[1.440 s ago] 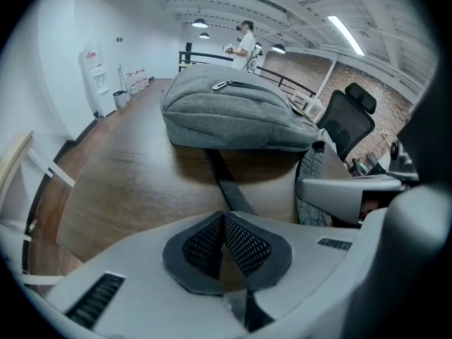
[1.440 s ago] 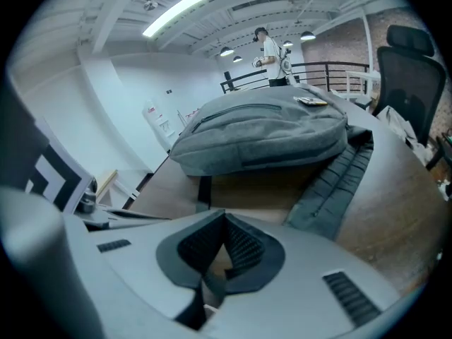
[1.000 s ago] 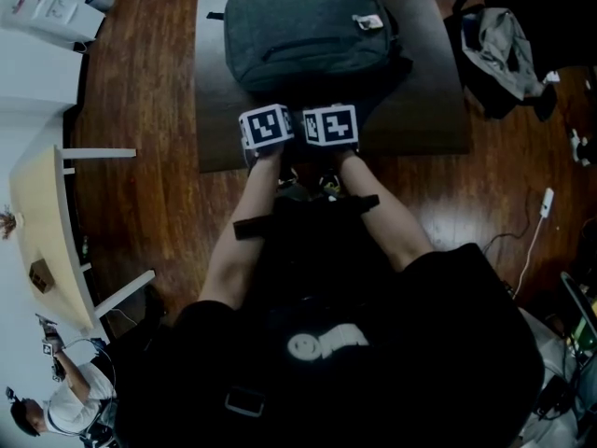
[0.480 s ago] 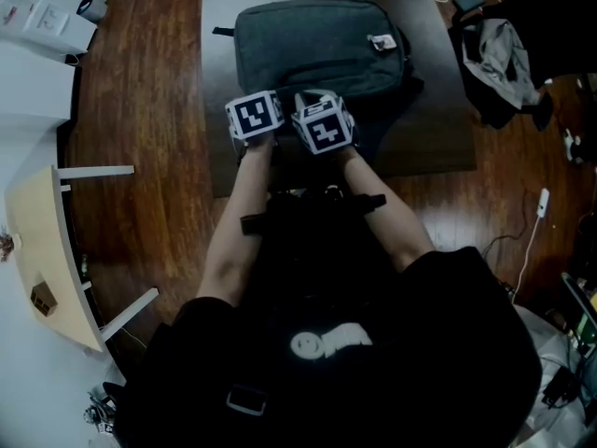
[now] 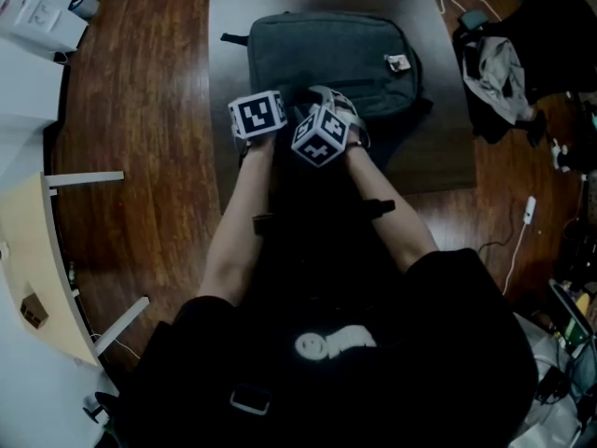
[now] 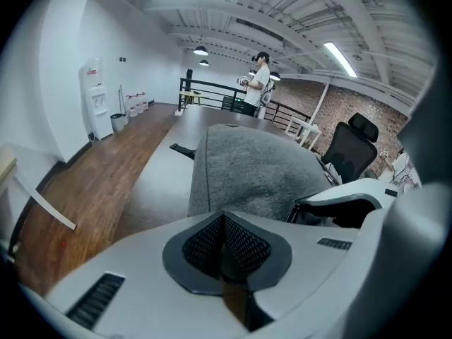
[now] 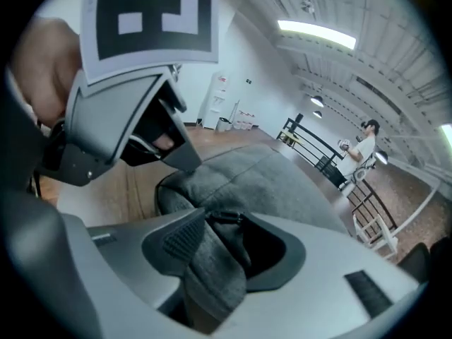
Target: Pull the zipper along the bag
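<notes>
Plainly, the right gripper (image 7: 226, 249) stood with its jaws wide apart, having just been opening. A fold of fabric (image 7: 212, 267) from the grey bag (image 7: 296, 182) lay between them. It draped against one pad, and the other pad stood clear of it. A small dark tab (image 7: 224, 219) sat at the top of that fold; whether it was the zipper pull could not be told.

Just beside it, the left gripper (image 6: 224, 249) had its pads pressed together, and nothing could be made out between them. Both grippers were at the near edge of the bag, close to its middle, with the right one rolled over to one side.

The bag lay flat on a dark grey surface (image 5: 438, 147) and bore a small white label (image 5: 398, 62) near its far right corner. Wooden floor (image 5: 140, 157) spread to the left. Beyond the bag an office chair (image 6: 349, 150) stood, and farther off a person (image 6: 260, 83) was at a black railing (image 6: 212, 94).
</notes>
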Tool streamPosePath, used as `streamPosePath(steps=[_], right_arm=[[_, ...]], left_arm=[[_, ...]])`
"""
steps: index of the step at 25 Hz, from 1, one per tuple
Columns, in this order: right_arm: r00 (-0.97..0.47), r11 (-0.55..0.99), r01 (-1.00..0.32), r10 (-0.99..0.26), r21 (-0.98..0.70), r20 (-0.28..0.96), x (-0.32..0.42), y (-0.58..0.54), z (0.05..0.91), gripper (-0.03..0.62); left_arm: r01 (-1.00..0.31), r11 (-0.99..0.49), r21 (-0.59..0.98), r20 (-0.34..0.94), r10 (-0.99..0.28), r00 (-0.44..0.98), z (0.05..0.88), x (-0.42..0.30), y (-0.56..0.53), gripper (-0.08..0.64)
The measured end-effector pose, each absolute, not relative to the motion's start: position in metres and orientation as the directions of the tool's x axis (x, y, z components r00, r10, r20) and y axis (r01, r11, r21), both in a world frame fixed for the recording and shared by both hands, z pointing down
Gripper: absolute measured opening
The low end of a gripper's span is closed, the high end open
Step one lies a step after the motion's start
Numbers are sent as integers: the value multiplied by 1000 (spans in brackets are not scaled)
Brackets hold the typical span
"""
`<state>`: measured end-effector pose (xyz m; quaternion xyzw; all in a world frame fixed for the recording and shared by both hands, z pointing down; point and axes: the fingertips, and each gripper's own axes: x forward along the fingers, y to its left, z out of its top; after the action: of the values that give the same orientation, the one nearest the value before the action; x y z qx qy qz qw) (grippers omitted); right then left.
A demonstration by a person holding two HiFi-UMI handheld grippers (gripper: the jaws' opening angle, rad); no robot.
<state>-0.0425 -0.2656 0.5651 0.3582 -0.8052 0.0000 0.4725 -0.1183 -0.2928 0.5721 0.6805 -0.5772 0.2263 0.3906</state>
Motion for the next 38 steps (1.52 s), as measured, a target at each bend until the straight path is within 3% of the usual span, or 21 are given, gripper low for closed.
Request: streamPosePath(steps=[9, 10, 11, 12, 14, 18, 19, 23, 30, 32, 35, 38], right_arm=[[-261, 673, -667, -613, 319, 746, -29, -278, 546, 164], [-228, 645, -673, -647, 362, 728, -22, -281, 541, 137], [-196, 614, -680, -679, 401, 708, -14, -284, 535, 70], [-181, 599, -686, -690, 413, 701, -8, -286, 531, 66], [-202, 632, -680, -648, 371, 735, -6, -284, 534, 74], [-237, 751, -539, -569, 381, 787, -28, -265, 554, 136], [-250, 764, -529, -557, 370, 792, -34, -264, 555, 173], [-235, 786, -497, -530, 367, 815, -42, -272, 563, 207], [-158, 704, -523, -634, 481, 757, -22, -278, 538, 208], [-148, 656, -576, -670, 488, 727, -8, -281, 527, 159], [-173, 662, -615, -643, 428, 746, 1, -282, 531, 155], [-197, 716, -547, -614, 434, 764, -6, -278, 544, 155]], left_arm=[[-959, -83, 270, 788, -554, 270, 588, -114, -294, -2], [-958, -88, 274, 788, -550, 276, 588, -113, -294, -2], [-955, -92, 283, 787, -547, 286, 589, -112, -293, -2], [-952, -97, 291, 785, -544, 296, 589, -111, -292, -2], [-952, -107, 286, 783, -547, 297, 589, -111, -294, -2], [-957, -107, 268, 792, -542, 283, 592, -115, -293, -2], [-954, -106, 280, 791, -538, 291, 592, -114, -292, -2], [-949, -106, 298, 784, -540, 307, 592, -113, -293, -2], [-947, -116, 301, 775, -549, 314, 589, -115, -295, -2], [-949, -117, 292, 775, -554, 306, 588, -118, -296, -2], [-954, -116, 278, 782, -549, 295, 590, -118, -295, -2], [-957, -119, 263, 786, -550, 284, 591, -117, -295, -2]])
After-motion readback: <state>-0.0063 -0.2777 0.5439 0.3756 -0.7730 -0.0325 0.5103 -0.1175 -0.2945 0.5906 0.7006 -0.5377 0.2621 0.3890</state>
